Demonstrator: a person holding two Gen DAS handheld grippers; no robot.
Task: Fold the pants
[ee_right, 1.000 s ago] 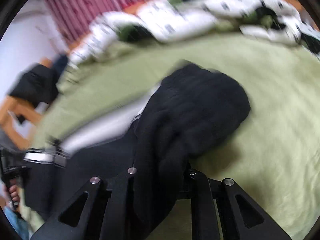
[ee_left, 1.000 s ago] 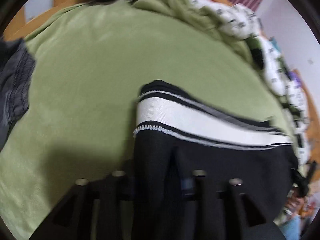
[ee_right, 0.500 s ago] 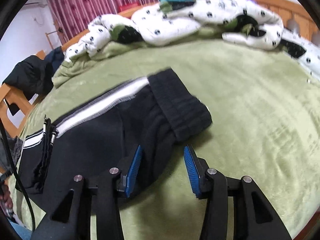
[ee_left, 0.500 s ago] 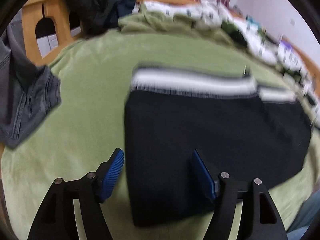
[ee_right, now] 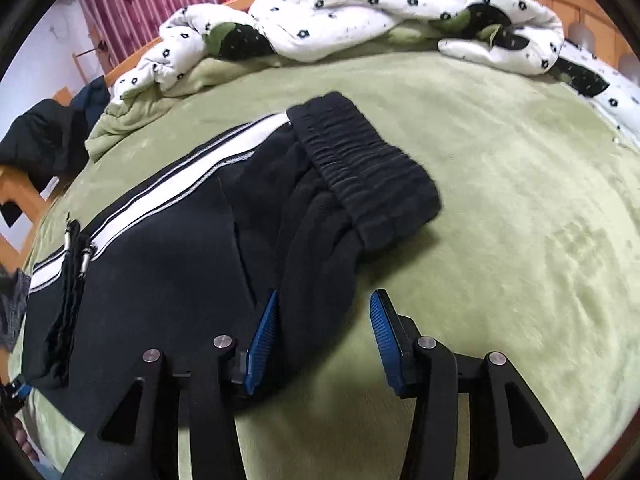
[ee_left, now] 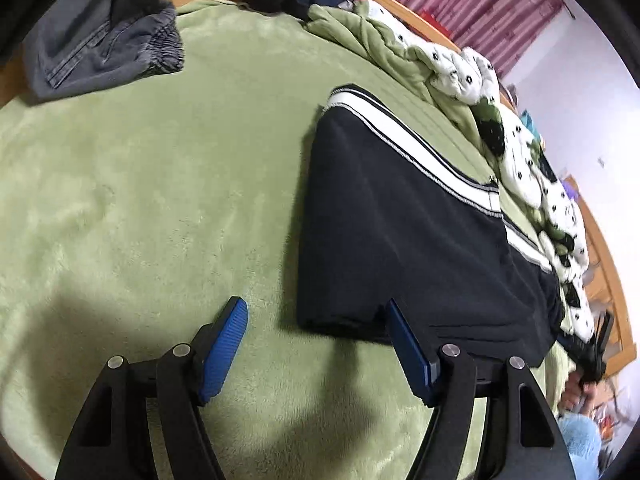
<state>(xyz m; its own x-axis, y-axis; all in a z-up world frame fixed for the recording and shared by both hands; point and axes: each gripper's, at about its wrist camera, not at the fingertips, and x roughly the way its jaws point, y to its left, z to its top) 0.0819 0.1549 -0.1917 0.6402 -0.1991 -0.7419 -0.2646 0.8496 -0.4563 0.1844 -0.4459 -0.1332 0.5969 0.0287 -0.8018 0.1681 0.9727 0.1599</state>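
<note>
The black pants (ee_left: 400, 232) are lying flat on the green bed (ee_left: 160, 200), once folded, their long axis running along the white side stripe (ee_right: 168, 188) — from the left tool (ee_left: 316, 336) to the right tool (ee_right: 322, 320). Both tools are hovering open and holding nothing. The left one is straddling the near corner of the folded end; the right one is sitting at the near edge by the ribbed waistband (ee_right: 364, 184). Each end is lying just ahead of its own tool, so the next fold likely brings one end over the other along that axis.
</note>
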